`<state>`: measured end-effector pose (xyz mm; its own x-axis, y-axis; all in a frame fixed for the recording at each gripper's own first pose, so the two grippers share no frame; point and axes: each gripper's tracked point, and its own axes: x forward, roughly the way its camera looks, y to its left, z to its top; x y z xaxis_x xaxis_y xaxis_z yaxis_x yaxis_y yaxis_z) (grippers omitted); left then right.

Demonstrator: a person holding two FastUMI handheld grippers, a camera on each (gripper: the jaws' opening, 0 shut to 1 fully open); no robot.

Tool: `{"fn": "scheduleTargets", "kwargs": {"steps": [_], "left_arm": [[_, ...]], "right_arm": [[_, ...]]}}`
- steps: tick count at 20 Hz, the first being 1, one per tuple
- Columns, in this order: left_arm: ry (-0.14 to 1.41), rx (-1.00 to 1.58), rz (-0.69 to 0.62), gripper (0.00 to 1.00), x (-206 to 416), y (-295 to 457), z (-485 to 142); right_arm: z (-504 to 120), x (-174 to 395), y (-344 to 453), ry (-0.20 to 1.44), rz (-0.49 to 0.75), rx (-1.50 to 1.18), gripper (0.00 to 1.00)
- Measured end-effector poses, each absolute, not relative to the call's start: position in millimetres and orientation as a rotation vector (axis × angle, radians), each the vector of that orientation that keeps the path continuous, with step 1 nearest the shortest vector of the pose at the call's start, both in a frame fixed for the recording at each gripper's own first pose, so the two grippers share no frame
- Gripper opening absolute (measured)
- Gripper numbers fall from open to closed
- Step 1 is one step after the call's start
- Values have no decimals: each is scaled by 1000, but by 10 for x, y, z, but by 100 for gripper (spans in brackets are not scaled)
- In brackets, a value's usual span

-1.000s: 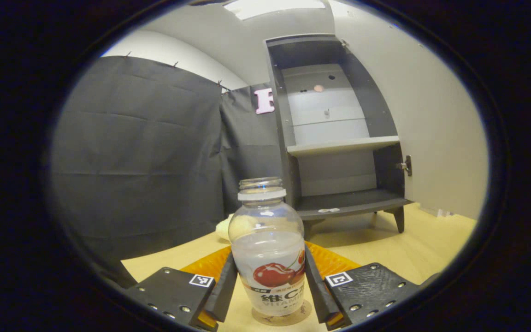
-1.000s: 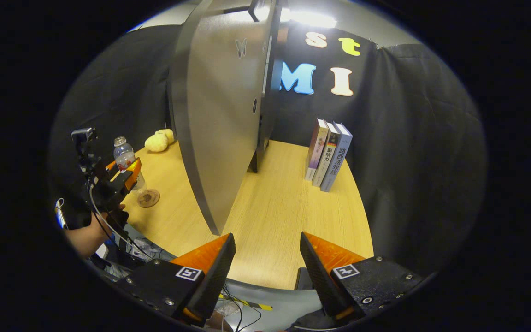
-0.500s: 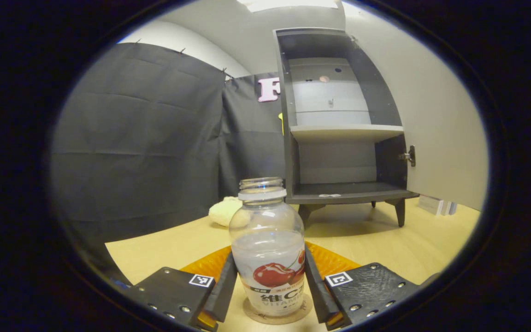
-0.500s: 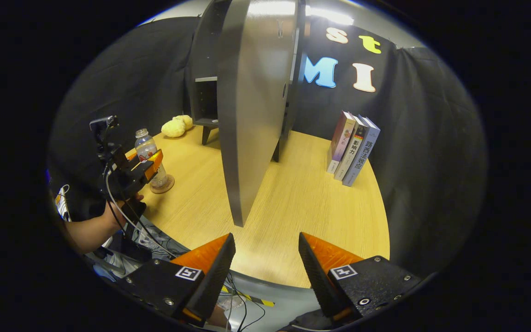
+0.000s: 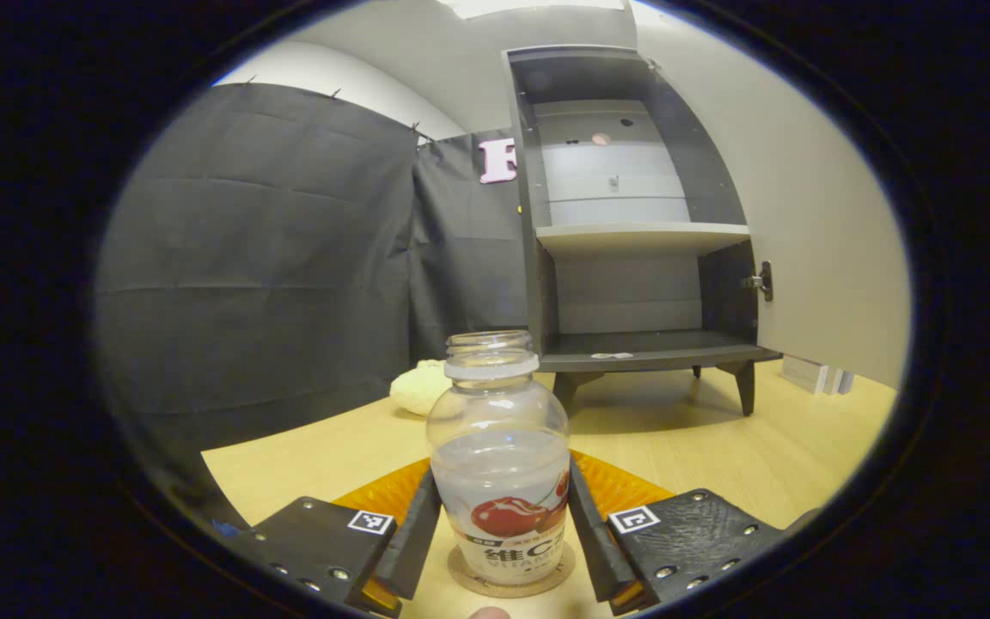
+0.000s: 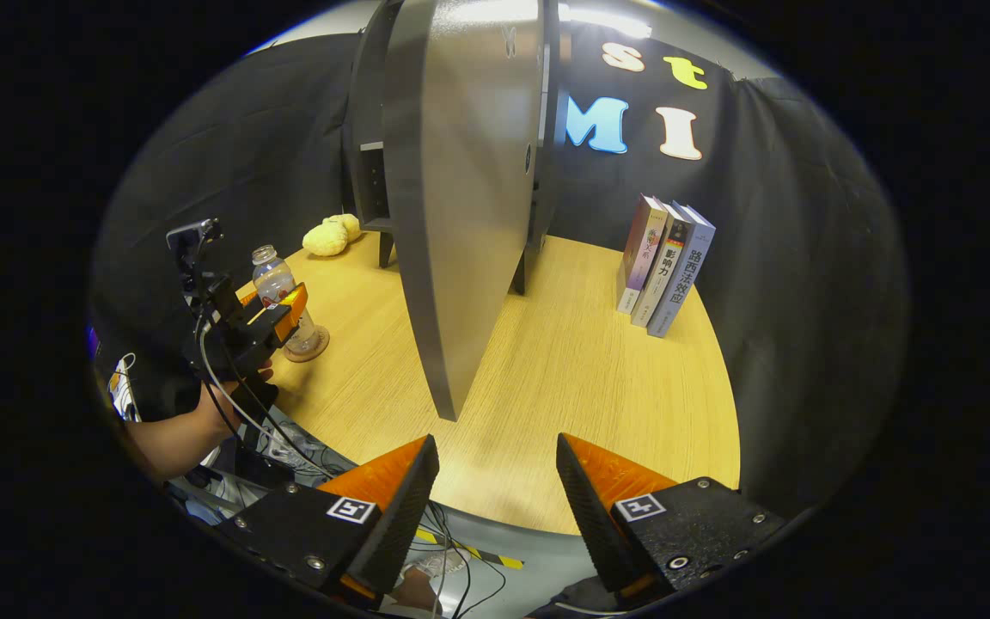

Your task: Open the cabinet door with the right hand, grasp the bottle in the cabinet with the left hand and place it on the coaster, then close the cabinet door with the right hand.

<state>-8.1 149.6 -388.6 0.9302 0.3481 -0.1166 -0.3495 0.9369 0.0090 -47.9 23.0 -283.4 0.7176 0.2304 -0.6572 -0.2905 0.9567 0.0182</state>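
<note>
A clear capless bottle [image 5: 499, 464] with a cherry label stands on a round cork coaster [image 5: 512, 582]. My left gripper [image 5: 499, 537] is shut on the bottle, both fingers pressed to its sides. In the right gripper view the bottle [image 6: 276, 288] and coaster [image 6: 306, 351] sit at the table's left, held by the left gripper [image 6: 276, 314] and a hand. The grey cabinet [image 5: 632, 223] stands with its door [image 6: 461, 189] swung wide. My right gripper [image 6: 495, 499] hovers open over the table's near edge, with nothing between its fingers.
A yellow plush toy [image 6: 330, 235] lies beside the cabinet's legs. Three books [image 6: 665, 265] stand upright at the back right of the wooden table [image 6: 598, 387]. Cables hang below the table's front edge. The cabinet's shelves hold nothing but a small white scrap [image 5: 611, 355].
The left gripper has lowered the bottle onto the coaster. The right gripper has drawn back from the door, staying open; the door stands wide.
</note>
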Motion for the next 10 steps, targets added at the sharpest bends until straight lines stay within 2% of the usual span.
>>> {"fn": "scheduleTargets", "kwargs": {"steps": [1, 2, 10], "left_arm": [[119, -11, 363, 70, -69, 1501, -3886], [129, -13, 367, 76, -91, 1500, -3899], [93, -2, 332, 76, -191, 1453, -3557]], "right_arm": [[-2849, -489, 236, 718, 290, -81, 86], [-2845, -499, 249, 718, 291, -77, 86], [-2864, -539, 270, 712, 292, -16, 86]]}}
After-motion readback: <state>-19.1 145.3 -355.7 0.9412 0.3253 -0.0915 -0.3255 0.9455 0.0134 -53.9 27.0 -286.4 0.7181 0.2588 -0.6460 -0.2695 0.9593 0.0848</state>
